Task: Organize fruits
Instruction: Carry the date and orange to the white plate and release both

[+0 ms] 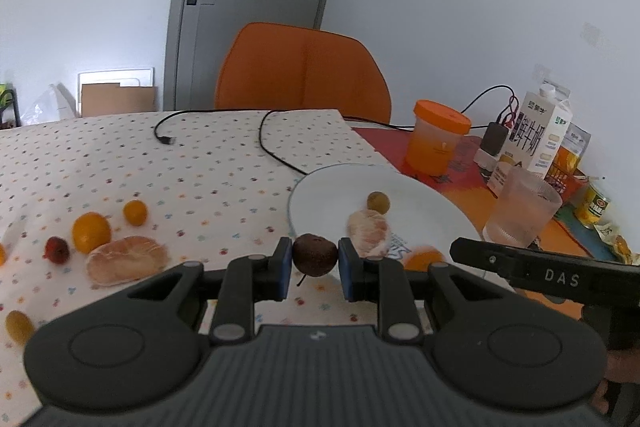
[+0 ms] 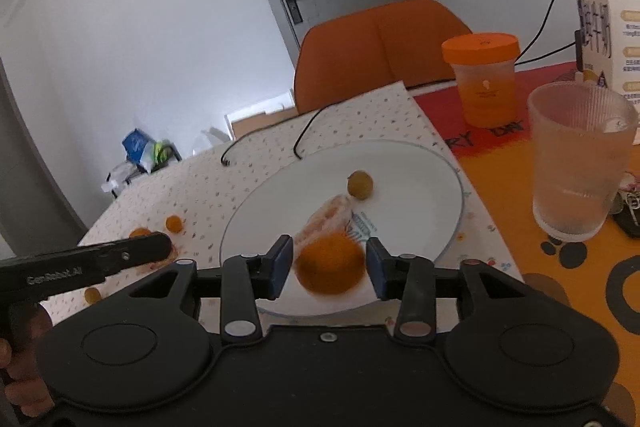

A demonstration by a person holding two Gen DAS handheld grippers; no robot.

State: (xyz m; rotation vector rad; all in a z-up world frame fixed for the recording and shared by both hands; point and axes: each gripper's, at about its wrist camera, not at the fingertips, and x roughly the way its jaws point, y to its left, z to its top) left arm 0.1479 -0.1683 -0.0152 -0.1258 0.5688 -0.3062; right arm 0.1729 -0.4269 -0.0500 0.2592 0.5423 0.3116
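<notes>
left gripper (image 1: pixel 315 263) clamped a dark brown fruit (image 1: pixel 315 254) just short of white plate (image 1: pixel 420 195) | right gripper (image 2: pixel 327 267) jaws stood apart around blurred orange fruit (image 2: pixel 330 269) over plate, seemingly loose | risk: orange could roll off rim; grippers near, could collide
</notes>
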